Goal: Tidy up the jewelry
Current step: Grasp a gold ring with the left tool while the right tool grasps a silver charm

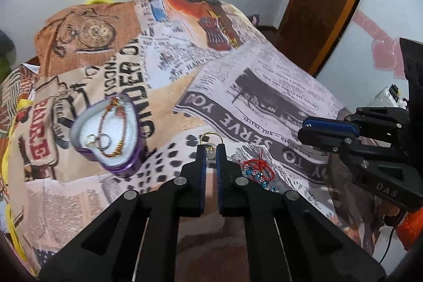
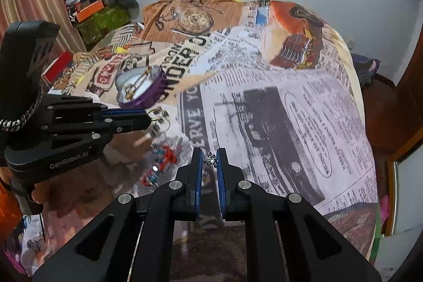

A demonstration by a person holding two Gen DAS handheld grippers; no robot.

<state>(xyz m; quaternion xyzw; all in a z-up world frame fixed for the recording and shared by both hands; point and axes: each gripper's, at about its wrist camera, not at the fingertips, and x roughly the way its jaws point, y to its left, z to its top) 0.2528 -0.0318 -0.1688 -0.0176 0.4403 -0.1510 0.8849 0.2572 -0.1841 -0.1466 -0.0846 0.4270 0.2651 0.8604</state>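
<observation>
1. One big printed cloth (image 1: 264, 86) under everything, spread below both pairs of jaws.
2. Purple heart box (image 1: 105, 131), open, off to the left of the left jaws, with a chain and rings inside.
3. Left gripper (image 1: 210, 149) shut tight on a gold ring (image 1: 208, 136), poking out past the tips.
4. Right gripper (image 2: 210, 157) pinched narrow on a sparkly ring (image 2: 210, 159), right at the tips.
5. Red and blue bracelet (image 1: 255, 172) just right of the left jaws, on the cloth.
6. Step now, likely: carrying rings to the box. Next: over the box, then let go softly.
</observation>
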